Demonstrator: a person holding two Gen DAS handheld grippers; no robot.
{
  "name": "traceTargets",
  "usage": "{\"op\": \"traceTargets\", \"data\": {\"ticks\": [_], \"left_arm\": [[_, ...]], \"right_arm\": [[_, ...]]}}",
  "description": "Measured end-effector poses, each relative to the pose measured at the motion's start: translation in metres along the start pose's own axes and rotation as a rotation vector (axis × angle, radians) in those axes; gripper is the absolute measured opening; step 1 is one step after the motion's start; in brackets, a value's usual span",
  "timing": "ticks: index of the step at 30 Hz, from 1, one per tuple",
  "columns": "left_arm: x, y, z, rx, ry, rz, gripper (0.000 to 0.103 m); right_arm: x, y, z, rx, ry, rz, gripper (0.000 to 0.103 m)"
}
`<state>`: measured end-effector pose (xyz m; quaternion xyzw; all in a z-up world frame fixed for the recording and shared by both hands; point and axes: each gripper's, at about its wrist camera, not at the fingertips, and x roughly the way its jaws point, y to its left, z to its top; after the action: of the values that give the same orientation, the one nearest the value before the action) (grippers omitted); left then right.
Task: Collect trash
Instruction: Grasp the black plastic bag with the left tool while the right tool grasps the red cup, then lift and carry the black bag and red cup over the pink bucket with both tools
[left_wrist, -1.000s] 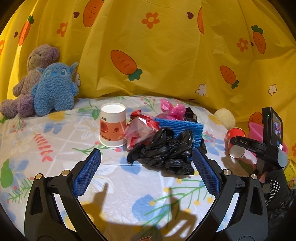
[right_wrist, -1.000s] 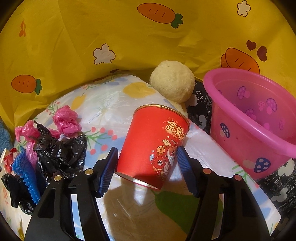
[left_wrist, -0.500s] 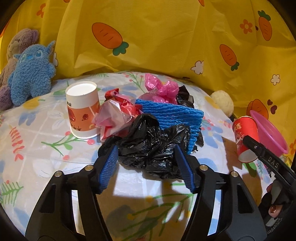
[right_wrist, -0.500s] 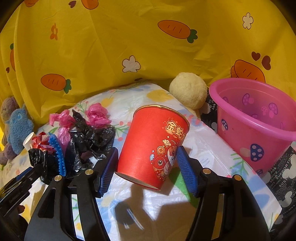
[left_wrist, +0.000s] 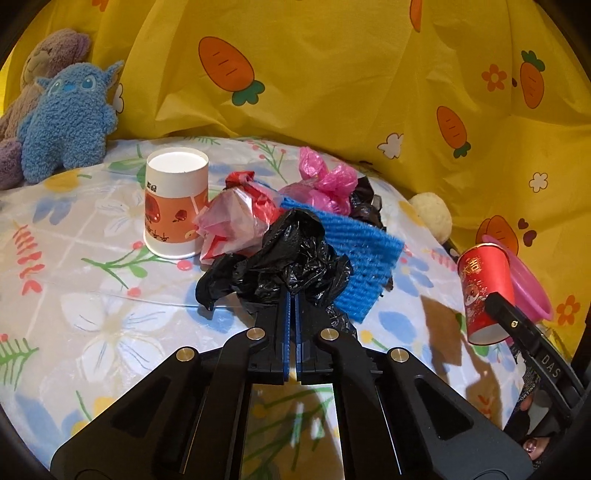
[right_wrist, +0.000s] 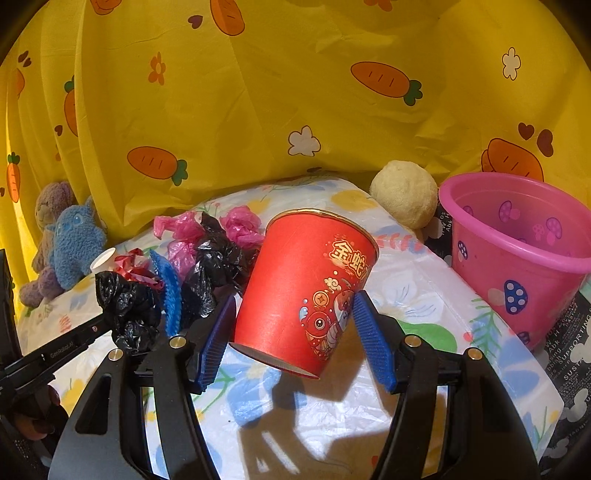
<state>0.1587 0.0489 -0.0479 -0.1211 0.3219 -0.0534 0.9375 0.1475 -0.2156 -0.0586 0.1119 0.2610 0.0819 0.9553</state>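
Note:
A crumpled black plastic bag (left_wrist: 295, 254) lies at the front of a trash pile on the flowered table cover. My left gripper (left_wrist: 291, 295) is shut on its near edge, the blue pads pinched together with the plastic between them. The right wrist view shows the same bag (right_wrist: 127, 306) bunched at that gripper's tip. My right gripper (right_wrist: 295, 297) is shut on a red paper cup (right_wrist: 303, 291), held tilted above the table. The cup (left_wrist: 484, 288) also appears at the right of the left wrist view. A pink bucket (right_wrist: 517, 251) stands to its right.
The pile also holds a blue mesh cloth (left_wrist: 362, 254), a pink bag (left_wrist: 325, 181) and a red-and-white bag (left_wrist: 236, 218). An upturned white paper cup (left_wrist: 175, 206) stands to its left. A blue plush (left_wrist: 66, 122), a purple plush (left_wrist: 48, 55) and a cream ball (right_wrist: 402, 192) sit against the yellow curtain.
My left gripper moved in and went from wide open to shut on the black bag. The right gripper rose and swung with the red cup; more of the trash pile now shows.

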Motion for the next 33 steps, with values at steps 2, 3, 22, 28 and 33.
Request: {"op": "traceTargets", "data": {"ticks": [2, 3, 22, 28, 33], "left_arm": [[-0.019, 0.001, 0.000, -0.005, -0.041, -0.018, 0.001], [-0.030, 0.001, 0.000, -0.008, -0.065, -0.025, 0.001], [-0.108, -0.010, 0.009, 0.021, -0.227, -0.083, 0.001], [-0.103, -0.027, 0.012, 0.058, -0.220, -0.107, 0.001], [-0.096, -0.053, 0.021, 0.096, -0.212, -0.149, 0.001]], "right_arm": [[-0.005, 0.001, -0.001, -0.006, -0.007, 0.010, 0.064], [-0.007, 0.001, -0.001, -0.007, -0.011, 0.014, 0.064], [-0.044, 0.012, -0.002, -0.025, -0.077, 0.092, 0.064], [-0.052, 0.007, 0.000, -0.019, -0.094, 0.104, 0.064], [-0.058, -0.004, 0.008, -0.011, -0.115, 0.092, 0.064]]}}
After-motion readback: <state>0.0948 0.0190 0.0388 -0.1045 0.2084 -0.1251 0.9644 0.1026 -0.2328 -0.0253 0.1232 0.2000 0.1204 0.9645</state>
